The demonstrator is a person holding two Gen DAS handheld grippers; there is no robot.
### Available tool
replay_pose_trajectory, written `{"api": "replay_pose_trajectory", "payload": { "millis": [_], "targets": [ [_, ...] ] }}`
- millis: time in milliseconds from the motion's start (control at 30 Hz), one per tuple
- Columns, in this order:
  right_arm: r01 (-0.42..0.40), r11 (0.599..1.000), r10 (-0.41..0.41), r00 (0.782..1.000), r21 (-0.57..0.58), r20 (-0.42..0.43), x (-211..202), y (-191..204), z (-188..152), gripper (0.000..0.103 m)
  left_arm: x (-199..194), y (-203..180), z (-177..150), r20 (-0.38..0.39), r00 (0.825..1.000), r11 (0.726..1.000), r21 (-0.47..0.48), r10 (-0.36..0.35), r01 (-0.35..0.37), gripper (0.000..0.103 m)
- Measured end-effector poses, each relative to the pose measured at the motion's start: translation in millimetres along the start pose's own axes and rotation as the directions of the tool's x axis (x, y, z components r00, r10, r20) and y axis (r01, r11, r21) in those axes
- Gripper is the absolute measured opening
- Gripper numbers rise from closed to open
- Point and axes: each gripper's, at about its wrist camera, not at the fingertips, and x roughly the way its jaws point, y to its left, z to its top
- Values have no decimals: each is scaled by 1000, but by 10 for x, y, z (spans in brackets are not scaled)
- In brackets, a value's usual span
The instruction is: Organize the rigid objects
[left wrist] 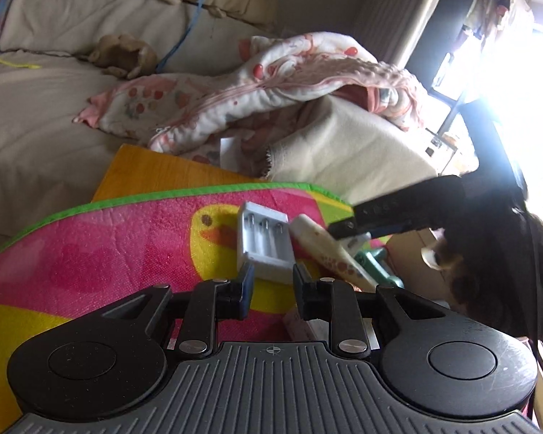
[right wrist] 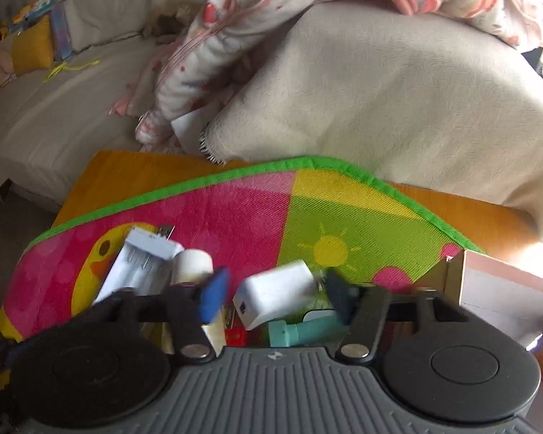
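Green-edged mat [right wrist: 307, 162], white charger [right wrist: 277, 298] loose between right tool [right wrist: 275, 294] pads.

Play mat [right wrist: 257, 213]: pink field with a lime-green panel, bright green border, yellow duck with an orange beak, yellow sun.
Battery charger [left wrist: 264, 244]: pale blue-white, silver contacts inside.
Tube [left wrist: 325, 249]: cream, with brown spots.
Adapter block [right wrist: 277, 293]: plain white — a small dark port on one face.
Teal object [right wrist: 307, 329]: teal-green.
Board under the mat [right wrist: 126, 173]: orange-yellow.
Blanket [left wrist: 271, 83]: white, with red and pink dots and line motifs.
Sofa cover [left wrist: 47, 115]: beige, plain.
Cord on the sofa [left wrist: 184, 32]: blue.
Right gripper [right wrist: 275, 294]: black body — blue pads [right wrist: 213, 294].
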Motion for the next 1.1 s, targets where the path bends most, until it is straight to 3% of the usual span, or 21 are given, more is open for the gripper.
{"api": "replay_pose_trajectory", "payload": {
  "millis": [33, 67, 133, 300, 500, 567, 633, 800, 900, 933, 967, 1033, 1100],
  "targets": [
    [0, 1000, 1, 1000, -16, 11, -52, 16, -19, 43, -2, -2, 7, 6, 1000, 1000, 1, 5, -5, 26],
    [-2, 999, 3, 999, -34, 33, -135, 30, -46, 27, -4, -11, 12, 12, 1000, 1000, 7, 13, -13, 26],
    [-28, 996, 34, 996, -80, 78, -363, 50, -122, 20, 4, -39, 19, 19, 999, 999, 32, 37, -37, 26],
    [-112, 984, 134, 977, -135, 163, -1028, -47, -590, 20, 60, -136, 20, 14, 997, 994, 77, 75, -75, 26],
    [-127, 980, 162, 956, -150, 244, -1576, -333, -1347, 20, 67, -472, 12, -12, 1000, 994, 106, -22, 23, 26],
    [-131, 977, 175, 947, -171, 269, -1722, -402, -1618, 13, 106, -575, 53, -27, 999, 995, 91, -26, 29, 26],
    [-139, 975, 183, 945, -173, 271, -1833, -486, -1859, 6, 203, -691, 116, -50, 999, 996, 85, -3, 7, 26],
    [-95, 974, 150, 950, -205, 275, -1931, -585, -2287, 7, 641, -851, 247, -133, 988, 997, 22, 73, -71, 26],
    [-128, 973, 177, 949, -193, 261, -1928, -659, -2428, 16, 909, -940, 269, -138, 974, 983, 69, 179, -171, 29],
    [-130, 972, 179, 951, -196, 253, -1906, -669, -2448, 29, 972, -957, 280, -130, 971, 979, 79, 199, -190, 36],
    [-120, 973, 170, 952, -199, 256, -1892, -675, -2467, 50, 1025, -968, 281, -142, 966, 975, 84, 217, -206, 41],
    [-101, 976, 152, 951, -195, 268, -1851, -689, -2487, 72, 1065, -995, 262, -157, 961, 973, 92, 226, -214, 45],
    [-110, 979, 153, 953, -173, 261, -1798, -709, -2497, 73, 1082, -1012, 209, -187, 956, 971, 119, 227, -207, 40]
  ]
}}
